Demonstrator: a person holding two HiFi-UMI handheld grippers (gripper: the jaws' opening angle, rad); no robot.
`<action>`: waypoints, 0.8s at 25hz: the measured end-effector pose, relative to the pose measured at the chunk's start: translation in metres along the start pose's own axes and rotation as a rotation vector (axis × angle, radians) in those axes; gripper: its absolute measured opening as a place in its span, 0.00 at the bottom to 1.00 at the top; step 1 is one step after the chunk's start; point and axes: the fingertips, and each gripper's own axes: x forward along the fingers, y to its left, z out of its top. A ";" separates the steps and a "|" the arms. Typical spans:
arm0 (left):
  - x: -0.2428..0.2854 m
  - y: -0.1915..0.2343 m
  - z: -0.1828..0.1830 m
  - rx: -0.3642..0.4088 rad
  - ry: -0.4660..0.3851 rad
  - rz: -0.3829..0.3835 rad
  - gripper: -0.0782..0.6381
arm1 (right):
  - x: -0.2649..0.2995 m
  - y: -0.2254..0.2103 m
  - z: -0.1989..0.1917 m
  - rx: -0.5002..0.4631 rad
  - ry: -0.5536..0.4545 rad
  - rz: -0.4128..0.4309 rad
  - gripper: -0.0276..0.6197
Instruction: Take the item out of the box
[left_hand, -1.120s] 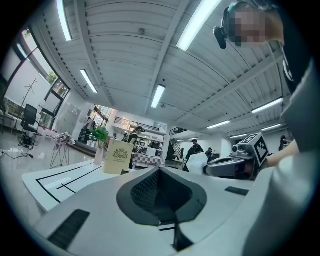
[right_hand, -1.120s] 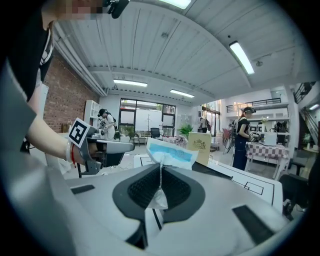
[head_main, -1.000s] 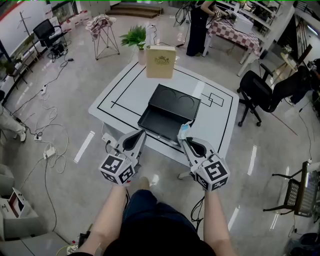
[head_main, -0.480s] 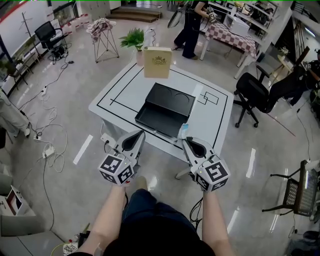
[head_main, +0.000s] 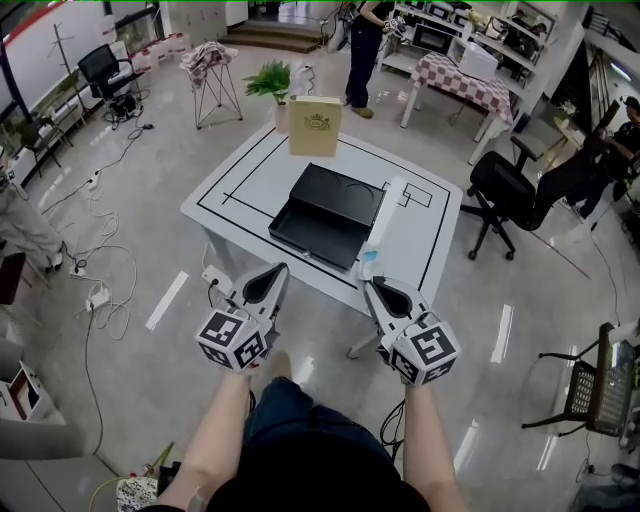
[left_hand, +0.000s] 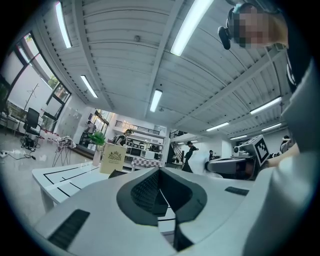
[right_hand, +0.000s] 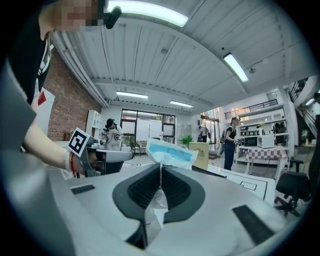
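The black box (head_main: 325, 213) was seen lying open on the white table (head_main: 240, 190), its shallow front tray turned toward the near edge and a flat rear section bearing two curved outlines behind it. The inside of the tray was uniformly dark, and no contents could be made out in it from the head view. A tan carton (head_main: 315, 125) with a crest printed on its face was stood upright at the far edge of the table, just behind the black box; whether it was open or filled could not be told. A potted plant (head_main: 270, 78) was placed beyond it.

The item, a white packet (right_hand: 169, 153) with a blue band, was held outside the box: it was pinched in the right gripper (right_hand: 160, 187), whose jaws were closed tightly upon its lower edge. The upper part of the packet was left sticking up above the jaw tips, while the clamped part was largely hidden between the pads. The print on it could not be read. In the head view the packet appeared against the table's near edge, apart from the tray.

The left gripper (left_hand: 160, 192) was held beside the right one, short of the table, with its jaws brought together and nothing caught between them.
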 end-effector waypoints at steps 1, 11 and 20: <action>-0.003 -0.003 0.000 -0.001 0.000 0.003 0.13 | -0.003 0.002 0.000 0.000 -0.002 0.003 0.06; -0.023 -0.025 -0.003 -0.003 -0.003 0.029 0.13 | -0.032 0.011 0.000 0.016 -0.024 0.016 0.06; -0.025 -0.031 -0.004 -0.011 0.008 0.032 0.13 | -0.043 0.010 0.000 0.028 -0.044 0.010 0.06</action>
